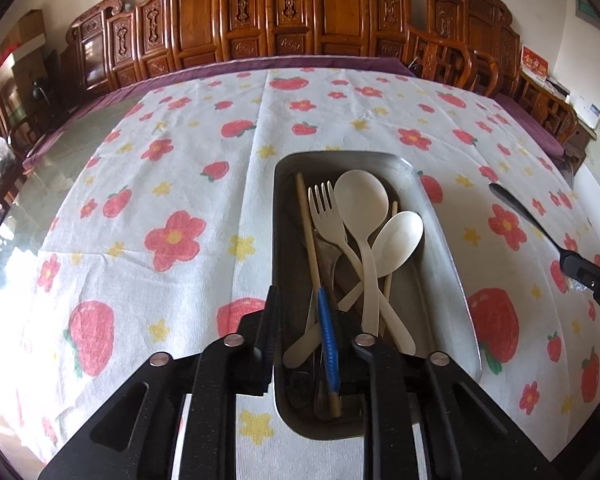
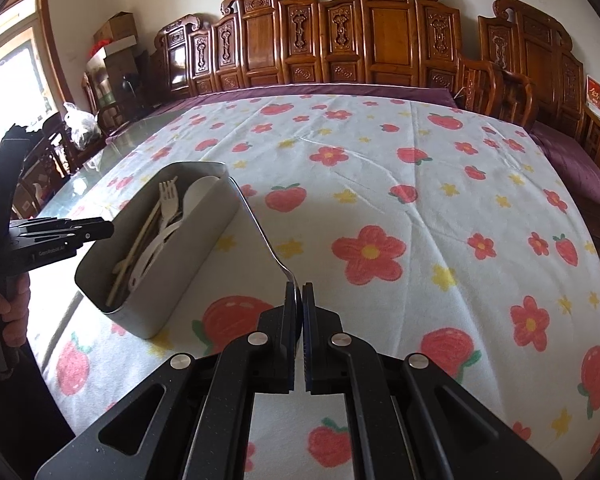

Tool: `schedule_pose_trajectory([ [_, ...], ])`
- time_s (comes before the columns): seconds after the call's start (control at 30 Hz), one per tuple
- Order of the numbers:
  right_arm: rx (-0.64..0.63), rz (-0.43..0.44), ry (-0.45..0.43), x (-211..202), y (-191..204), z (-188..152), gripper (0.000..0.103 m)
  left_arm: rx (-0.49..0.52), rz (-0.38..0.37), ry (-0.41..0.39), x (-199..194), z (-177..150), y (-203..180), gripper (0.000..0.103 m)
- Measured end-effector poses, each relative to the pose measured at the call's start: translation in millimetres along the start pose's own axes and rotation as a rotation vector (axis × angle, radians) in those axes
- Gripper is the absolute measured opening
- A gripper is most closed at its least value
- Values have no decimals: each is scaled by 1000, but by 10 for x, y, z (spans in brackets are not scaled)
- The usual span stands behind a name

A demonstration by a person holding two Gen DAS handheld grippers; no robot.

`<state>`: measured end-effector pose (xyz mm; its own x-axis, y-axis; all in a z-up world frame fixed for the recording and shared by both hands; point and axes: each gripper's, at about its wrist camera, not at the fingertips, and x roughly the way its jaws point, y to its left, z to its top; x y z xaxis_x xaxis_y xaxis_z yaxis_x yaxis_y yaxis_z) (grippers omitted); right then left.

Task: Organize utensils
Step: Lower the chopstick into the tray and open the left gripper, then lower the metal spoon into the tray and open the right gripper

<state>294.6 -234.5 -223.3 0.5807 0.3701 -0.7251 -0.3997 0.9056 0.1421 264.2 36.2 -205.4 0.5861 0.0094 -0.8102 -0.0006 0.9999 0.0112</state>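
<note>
Grey oblong bin sits on the strawberry-and-flower cloth, already holding a pale fork, two pale spoons, and wooden chopsticks lying lengthwise, handles crossed toward the near end. Left gripper hangs over the bin's near end, jaws parted with nothing pressed between the pads; the chopstick end lies in the gap below them, apparently let go. Right gripper is clamped on the handle end of a thin dark metal utensil, which runs up and away from the pads toward the bin's right wall; its far tip sits close to the bin rim, contact not resolvable. In the left view the same utensil shows as a slim dark shaft held above the cloth, well to the right of the bin. Judgement on handling: the metal piece is stiff, light, narrow and smooth, so likely to pivot or slip in a pinch at the very end; a hold nearer the balance point, pads across the flat of the handle, should steady it. The pale pieces look like light plastic, rigid, unlikely to break. Bin looks light and could slide on the cloth if nudged. Remaining step by my reading: lay the metal utensil in lengthwise
</note>
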Motion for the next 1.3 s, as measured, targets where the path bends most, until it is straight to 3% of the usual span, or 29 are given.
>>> schedule_pose_trajectory([
  [0.23,-8,38,14,20,298,79,4,22,-2,-88,-191,-18,83,33],
  [0.67,-24,62,67,403,936,325,4,17,-33,-156,-410,-3,393,37],
  [1.13,-112,-104,149,954,1484,488,4,-24,-36,-180,-494,33,638,37],
  [1.3,-105,-103,156,998,1518,488,5,-32,-41,-188,-530,39,656,37],
])
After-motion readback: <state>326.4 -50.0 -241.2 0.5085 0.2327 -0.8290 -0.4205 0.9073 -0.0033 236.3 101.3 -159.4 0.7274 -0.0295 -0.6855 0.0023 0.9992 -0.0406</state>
